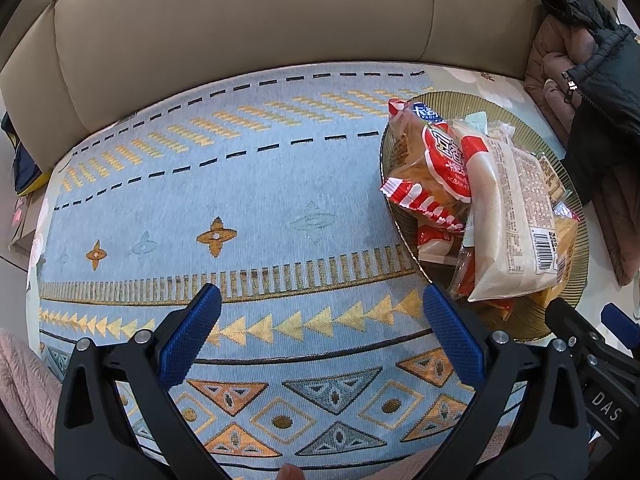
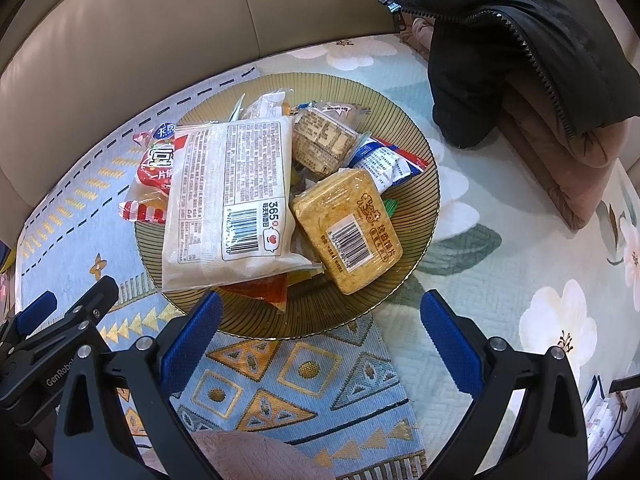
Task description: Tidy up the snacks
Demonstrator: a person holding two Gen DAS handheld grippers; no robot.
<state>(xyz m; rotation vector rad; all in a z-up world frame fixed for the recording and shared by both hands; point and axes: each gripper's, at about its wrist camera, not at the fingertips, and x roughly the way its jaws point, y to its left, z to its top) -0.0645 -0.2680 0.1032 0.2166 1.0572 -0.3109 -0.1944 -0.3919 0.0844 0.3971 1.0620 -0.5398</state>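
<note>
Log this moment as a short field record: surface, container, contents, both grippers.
surface: blue patterned mat over a floral cover, beige sofa back behind
container: ribbed amber glass plate, partly on the mat
contents: large white snack bag barcode up; golden cracker pack beside it; red-and-white striped packet at the plate's left edge; blue-and-white packet; more packets underneath
left gripper: open, empty, above the mat
right gripper: open, empty, at the plate's near rim
nearby: black jacket
</note>
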